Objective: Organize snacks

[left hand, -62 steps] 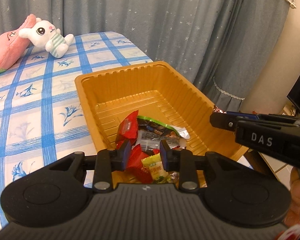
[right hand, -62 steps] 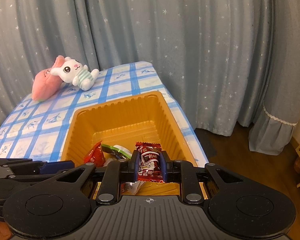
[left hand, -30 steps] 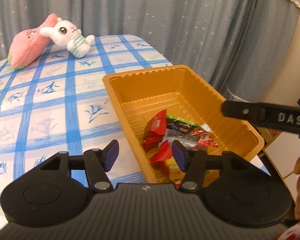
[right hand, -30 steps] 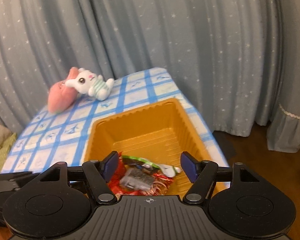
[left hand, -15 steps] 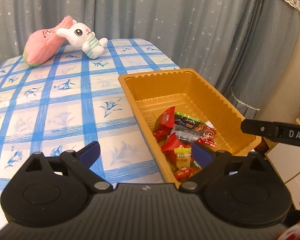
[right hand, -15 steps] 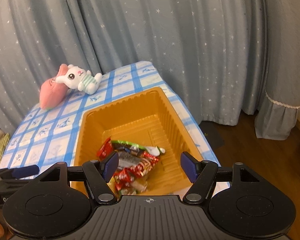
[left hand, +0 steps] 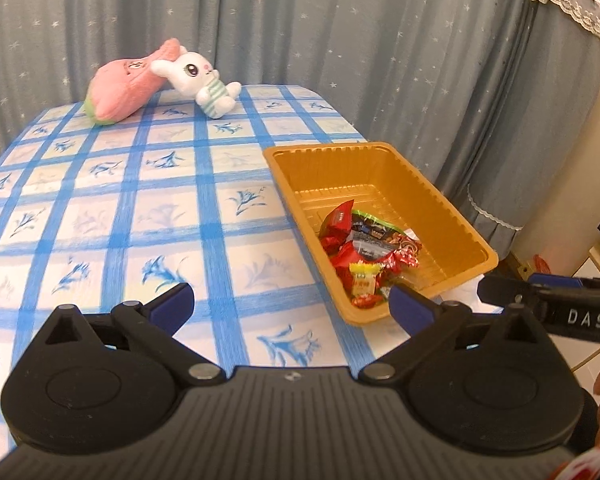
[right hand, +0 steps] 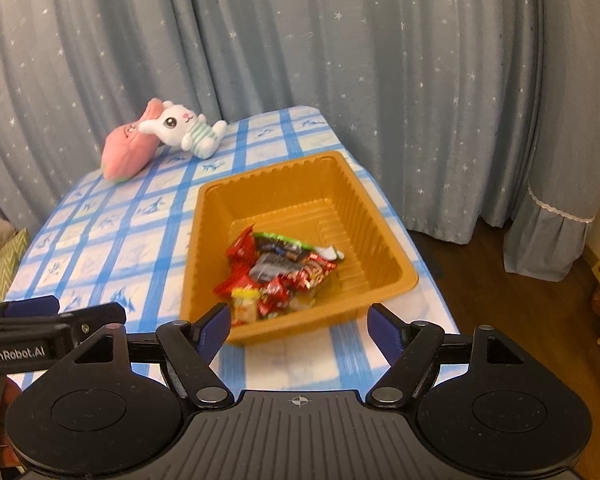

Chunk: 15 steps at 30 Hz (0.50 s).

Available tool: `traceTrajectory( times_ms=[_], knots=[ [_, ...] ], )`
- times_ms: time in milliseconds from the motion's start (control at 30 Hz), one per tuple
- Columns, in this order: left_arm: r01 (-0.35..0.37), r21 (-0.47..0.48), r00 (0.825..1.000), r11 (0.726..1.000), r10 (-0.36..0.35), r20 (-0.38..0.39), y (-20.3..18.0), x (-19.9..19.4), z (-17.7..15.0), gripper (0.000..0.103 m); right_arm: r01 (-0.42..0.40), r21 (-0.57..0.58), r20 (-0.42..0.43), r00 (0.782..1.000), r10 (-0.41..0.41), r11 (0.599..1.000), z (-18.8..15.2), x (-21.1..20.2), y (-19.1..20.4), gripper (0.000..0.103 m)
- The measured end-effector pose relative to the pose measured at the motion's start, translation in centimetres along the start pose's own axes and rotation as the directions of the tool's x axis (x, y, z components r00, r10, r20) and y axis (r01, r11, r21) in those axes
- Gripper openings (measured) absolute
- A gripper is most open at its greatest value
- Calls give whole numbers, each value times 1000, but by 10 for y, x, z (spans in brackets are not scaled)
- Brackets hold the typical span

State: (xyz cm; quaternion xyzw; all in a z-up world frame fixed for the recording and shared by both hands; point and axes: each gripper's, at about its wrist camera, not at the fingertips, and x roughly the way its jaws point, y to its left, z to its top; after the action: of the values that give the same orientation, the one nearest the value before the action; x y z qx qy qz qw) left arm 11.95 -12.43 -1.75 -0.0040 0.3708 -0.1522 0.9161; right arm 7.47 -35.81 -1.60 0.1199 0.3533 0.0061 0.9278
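A ribbed, thin-walled orange plastic tray [right hand: 384,240] sits at the right edge of the bench [left hand: 100,208], which is covered in a cloth of blue checks with small blue flower prints. Inside the tray, heaped toward its near end, lie the snacks [right hand: 278,276]: crinkled, glossy foil wrappers, mostly red, with one dark packet, a green-edged one and a small yellow one. The left gripper [left hand: 290,306] hangs above the bench with its blue-padded jaws released and opening wide, nothing between them. The right gripper [right hand: 300,326] hovers just short of the tray's near wall, its jaws also released and opening, holding nothing. At the far end of the bench a soft white plush rabbit [left hand: 200,80] in a striped top leans on a fuzzy pink plush [left hand: 120,94]. Grey-blue curtains [right hand: 340,60] dotted with small white stars hang in folds behind.
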Motion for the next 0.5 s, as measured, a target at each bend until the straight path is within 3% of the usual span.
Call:
traceTrajectory(
  times_ms=[500],
  knots=[
    [-20,-50,999,999,22,34,6,-64,-22,103,4,-21,22,1000,-3,1000,-28,-52,25,76]
  ],
)
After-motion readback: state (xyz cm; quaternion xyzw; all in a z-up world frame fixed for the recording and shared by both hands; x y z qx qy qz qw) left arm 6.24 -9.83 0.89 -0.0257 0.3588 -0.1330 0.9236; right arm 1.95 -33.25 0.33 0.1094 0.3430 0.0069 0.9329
